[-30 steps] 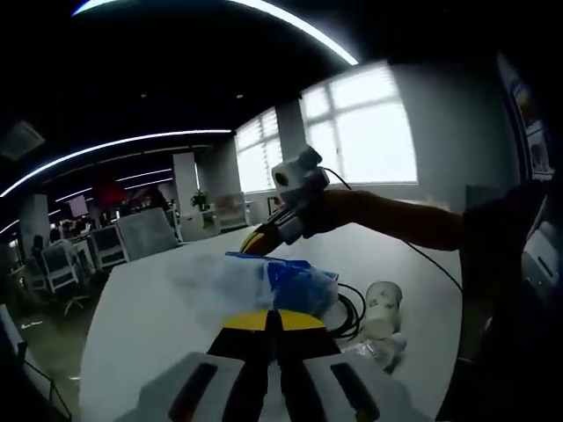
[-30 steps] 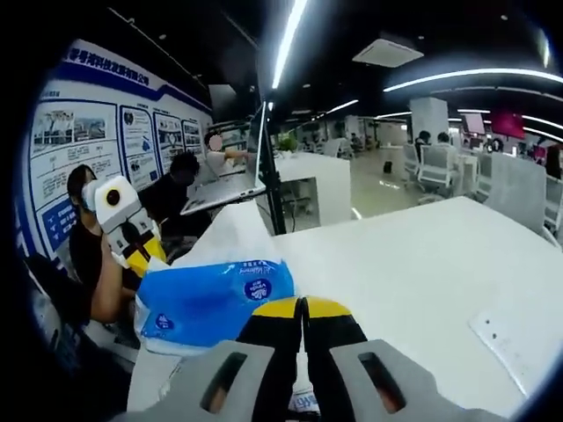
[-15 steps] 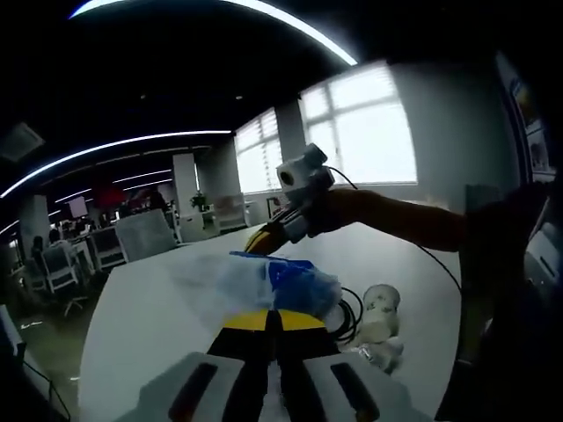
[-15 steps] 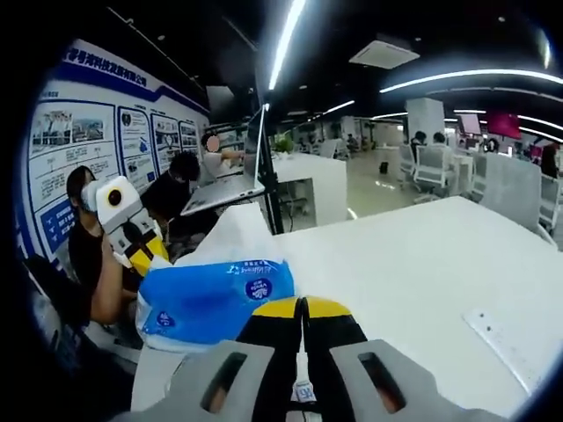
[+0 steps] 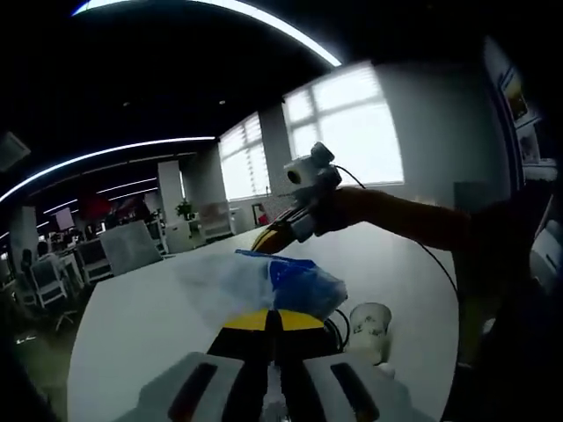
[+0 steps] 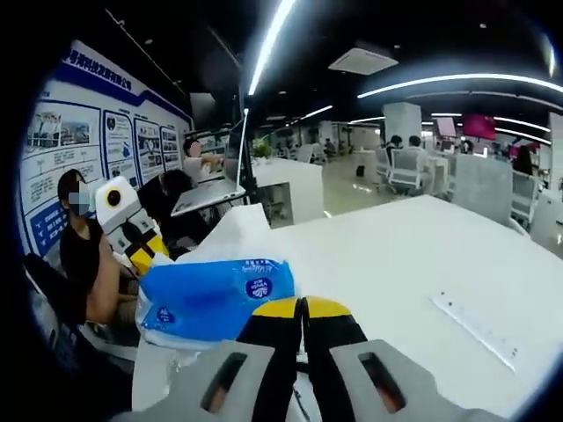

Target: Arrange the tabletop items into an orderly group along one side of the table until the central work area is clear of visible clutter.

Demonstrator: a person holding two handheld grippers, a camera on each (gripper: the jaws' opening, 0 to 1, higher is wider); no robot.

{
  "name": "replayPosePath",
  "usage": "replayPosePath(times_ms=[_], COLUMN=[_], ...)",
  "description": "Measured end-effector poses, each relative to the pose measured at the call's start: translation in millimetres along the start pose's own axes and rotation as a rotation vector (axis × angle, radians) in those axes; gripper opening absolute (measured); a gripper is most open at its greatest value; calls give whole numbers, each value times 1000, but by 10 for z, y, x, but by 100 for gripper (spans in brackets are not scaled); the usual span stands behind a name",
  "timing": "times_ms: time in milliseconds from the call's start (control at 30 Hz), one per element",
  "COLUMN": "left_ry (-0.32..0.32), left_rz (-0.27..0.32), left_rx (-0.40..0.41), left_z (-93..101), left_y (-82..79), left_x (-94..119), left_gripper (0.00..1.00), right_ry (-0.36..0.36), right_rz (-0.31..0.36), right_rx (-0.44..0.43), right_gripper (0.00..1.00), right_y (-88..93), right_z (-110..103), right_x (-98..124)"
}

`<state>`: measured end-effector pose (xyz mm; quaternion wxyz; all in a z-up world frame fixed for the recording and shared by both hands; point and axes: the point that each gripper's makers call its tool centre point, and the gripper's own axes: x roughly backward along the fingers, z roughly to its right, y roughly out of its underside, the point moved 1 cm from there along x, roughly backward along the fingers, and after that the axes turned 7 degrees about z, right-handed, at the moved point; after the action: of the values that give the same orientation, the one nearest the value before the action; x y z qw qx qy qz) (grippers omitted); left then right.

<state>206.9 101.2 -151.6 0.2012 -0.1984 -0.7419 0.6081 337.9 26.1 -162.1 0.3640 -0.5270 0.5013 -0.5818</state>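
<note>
A blue tissue pack in clear wrap [image 5: 280, 280] hangs above the white table [image 5: 141, 325], held at both ends. My left gripper [image 5: 273, 315] is shut on its near end in the left gripper view. At the far end the right gripper [image 5: 266, 239] comes in on an orange sleeve. The right gripper view has the same pack [image 6: 215, 299] to the left of my right gripper [image 6: 303, 304], which is shut on its edge. The left gripper [image 6: 141, 251] sits at the pack's far left end.
A paper cup [image 5: 369, 320] and a coiled black cable [image 5: 338, 327] lie on the table under the pack. A clear ruler [image 6: 479, 330] lies to the right on the table. A laptop [image 6: 211, 192] and seated people [image 6: 84, 255] are beyond the table's left edge.
Both grippers keep their hold on the pack and have shifted together. The cup and cable sit lower and nearer in the left gripper view, and the ruler has slid left in the right gripper view.
</note>
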Motion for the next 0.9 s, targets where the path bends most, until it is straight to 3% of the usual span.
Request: replayPosePath(times_ms=[400, 900], left_ry=[74, 139], left_rz=[9, -14], left_rx=[-8, -49], left_z=[285, 525], left_y=[-113, -186], left_x=[-446, -1020], left_gripper=[0, 0], right_ry=[104, 247], right_rz=[39, 81], right_rx=[-20, -46], right_gripper=[0, 0], right_y=[4, 177], right_z=[177, 305], right_x=[716, 1504])
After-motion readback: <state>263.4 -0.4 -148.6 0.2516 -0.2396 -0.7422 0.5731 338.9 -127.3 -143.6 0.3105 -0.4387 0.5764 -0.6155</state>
